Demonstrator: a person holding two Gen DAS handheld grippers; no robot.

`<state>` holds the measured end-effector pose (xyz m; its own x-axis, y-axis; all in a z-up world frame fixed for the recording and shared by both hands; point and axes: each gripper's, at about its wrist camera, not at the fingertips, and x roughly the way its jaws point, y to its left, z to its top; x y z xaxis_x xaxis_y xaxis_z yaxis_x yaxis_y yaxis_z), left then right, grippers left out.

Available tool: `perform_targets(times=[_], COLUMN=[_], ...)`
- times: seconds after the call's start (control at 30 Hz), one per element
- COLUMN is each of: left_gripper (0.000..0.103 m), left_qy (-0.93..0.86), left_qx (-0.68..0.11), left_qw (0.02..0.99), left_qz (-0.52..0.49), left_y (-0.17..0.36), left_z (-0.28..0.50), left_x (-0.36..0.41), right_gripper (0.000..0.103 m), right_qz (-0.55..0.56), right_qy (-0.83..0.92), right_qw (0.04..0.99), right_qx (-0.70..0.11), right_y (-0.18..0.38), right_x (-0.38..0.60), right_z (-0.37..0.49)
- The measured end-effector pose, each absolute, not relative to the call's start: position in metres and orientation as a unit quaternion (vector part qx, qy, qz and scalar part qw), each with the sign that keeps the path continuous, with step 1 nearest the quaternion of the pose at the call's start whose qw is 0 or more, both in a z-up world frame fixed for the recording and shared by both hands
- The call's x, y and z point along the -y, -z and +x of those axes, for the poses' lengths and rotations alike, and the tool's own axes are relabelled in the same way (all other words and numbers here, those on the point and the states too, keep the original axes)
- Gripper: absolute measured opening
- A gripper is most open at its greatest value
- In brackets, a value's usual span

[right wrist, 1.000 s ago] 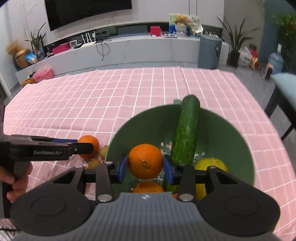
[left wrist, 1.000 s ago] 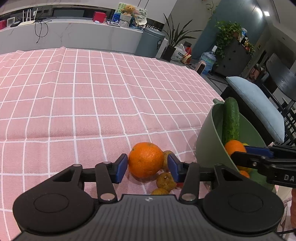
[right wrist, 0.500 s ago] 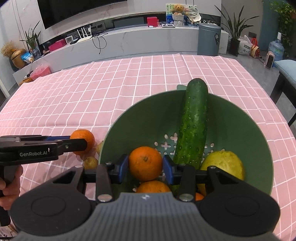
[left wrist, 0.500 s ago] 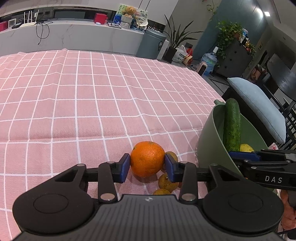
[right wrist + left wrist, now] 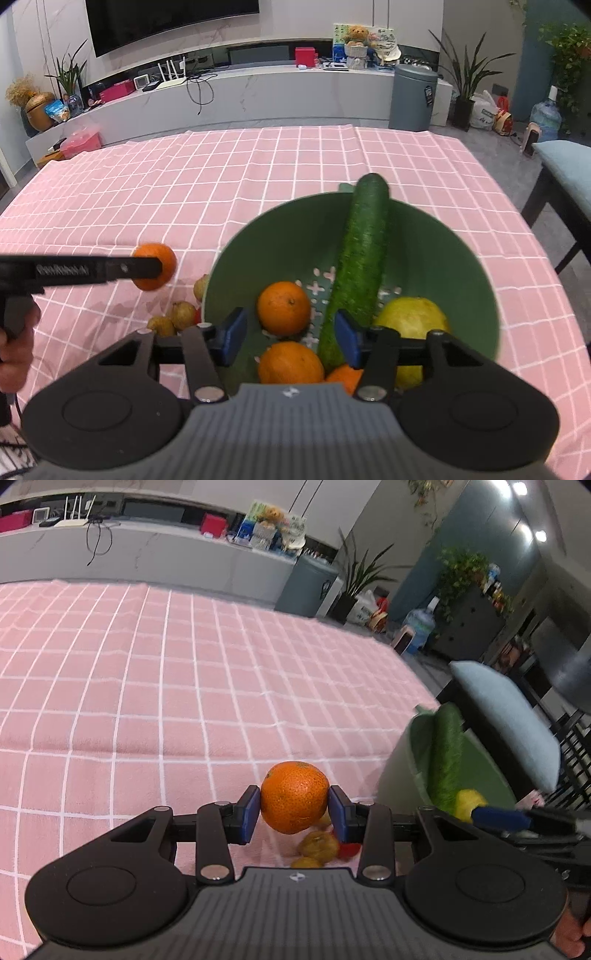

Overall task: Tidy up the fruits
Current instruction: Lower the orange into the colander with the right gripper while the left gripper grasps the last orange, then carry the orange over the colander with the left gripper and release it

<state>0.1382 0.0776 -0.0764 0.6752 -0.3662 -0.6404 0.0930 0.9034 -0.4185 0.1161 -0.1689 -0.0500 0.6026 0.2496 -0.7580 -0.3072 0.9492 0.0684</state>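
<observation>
My left gripper (image 5: pixel 294 814) is shut on an orange (image 5: pixel 294 796) and holds it above the pink checked cloth, left of the green colander bowl (image 5: pixel 399 771). In the right wrist view the same orange (image 5: pixel 162 258) hangs in that gripper (image 5: pixel 147 266). My right gripper (image 5: pixel 290 336) is open over the bowl (image 5: pixel 461 236). An orange (image 5: pixel 283 308) lies in the bowl between its fingers, untouched. The bowl also holds a cucumber (image 5: pixel 364 262), a yellow fruit (image 5: pixel 412 319) and other oranges (image 5: pixel 290 363).
Small yellowish-brown fruits (image 5: pixel 181 314) and a red one (image 5: pixel 349 850) lie on the cloth just left of the bowl. A chair with a blue cushion (image 5: pixel 506 727) stands past the table's right edge. The cloth stretches far to the left and back.
My left gripper closed on the orange and lifted it off the cloth. My right gripper opened and let its orange drop into the bowl.
</observation>
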Motion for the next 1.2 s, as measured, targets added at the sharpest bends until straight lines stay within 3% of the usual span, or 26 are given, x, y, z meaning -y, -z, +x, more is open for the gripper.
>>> perform_targets(times=[0.23,0.43,0.7,0.77,1.2], left_gripper=[0.045,0.045,0.045,0.045,0.045], left_qy=[0.172,0.223,0.241,0.241,0.221], left_qx=[-0.355,-0.359,-0.402,-0.416,-0.458], left_qw=[0.895,0.89,0.876,0.87,0.859], left_qz=[-0.21,-0.172,-0.115,-0.105,-0.053], left_y=[0.037,0.016,0.027,0.033,0.058], left_z=[0.125,0.128,0.138,0.143,0.149], left_x=[-0.06,-0.01,0.042,0.051,0.071], right_gripper=[0.051,0.055,0.055,0.06,0.063], right_qz=[-0.029,-0.01,-0.018,-0.022,-0.013], right_qy=[-0.126,-0.113,-0.107,-0.112,-0.095], right_qw=[0.902,0.908,0.917,0.919,0.915], right_qx=[-0.412,-0.402,-0.384,-0.377,-0.393], right_y=[0.038,0.038,0.049,0.049,0.061], right_x=[0.197,0.216,0.219,0.218,0.221], right_z=[0.1,0.092,0.086,0.085,0.093])
